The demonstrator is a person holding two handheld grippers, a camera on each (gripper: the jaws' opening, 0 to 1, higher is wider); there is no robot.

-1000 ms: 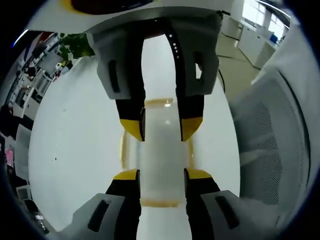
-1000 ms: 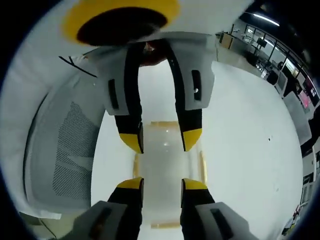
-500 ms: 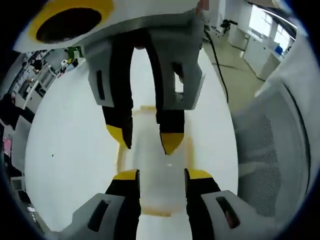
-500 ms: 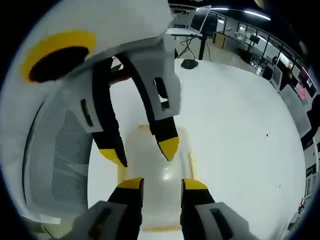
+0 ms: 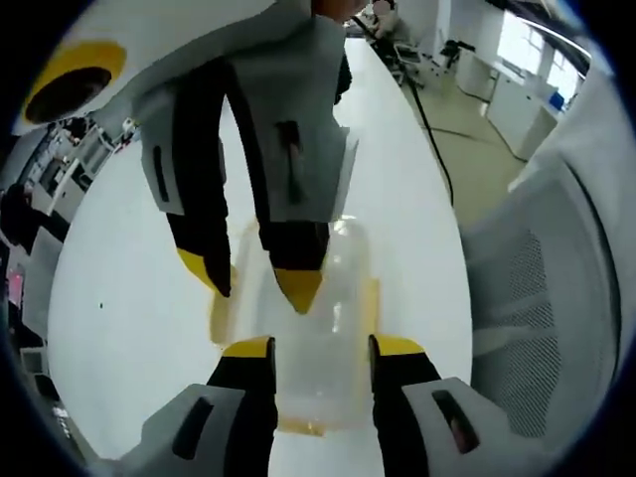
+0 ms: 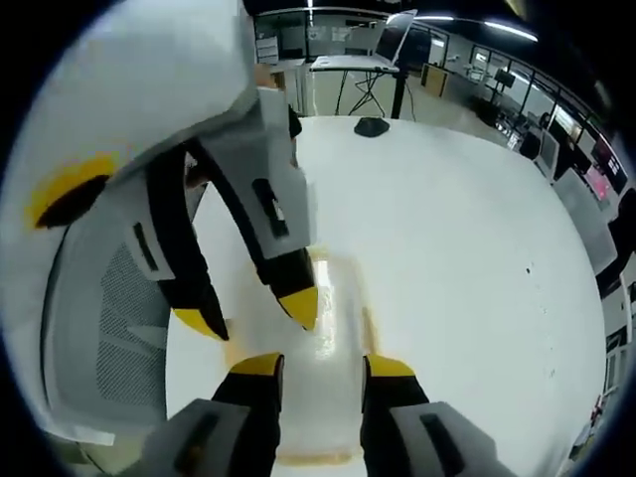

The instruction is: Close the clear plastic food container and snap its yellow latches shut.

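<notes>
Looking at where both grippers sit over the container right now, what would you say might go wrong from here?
Both grippers hang open over the clear container, the right gripper facing the left gripper. They may bump each other as they come down. The yellow latches lie along the edges, outside either pair of jaws, so a press could miss them. On the smooth white table, the light container may slide.

Directly ahead of the left hand-held gripper [image 5: 322,346], the right hand-held gripper [image 5: 256,283] hangs over the container [image 5: 328,328], blocking the way. Bare counter [image 5: 129,298] lies open to its left; a mesh chair [image 5: 542,298] crowds its right.
</notes>
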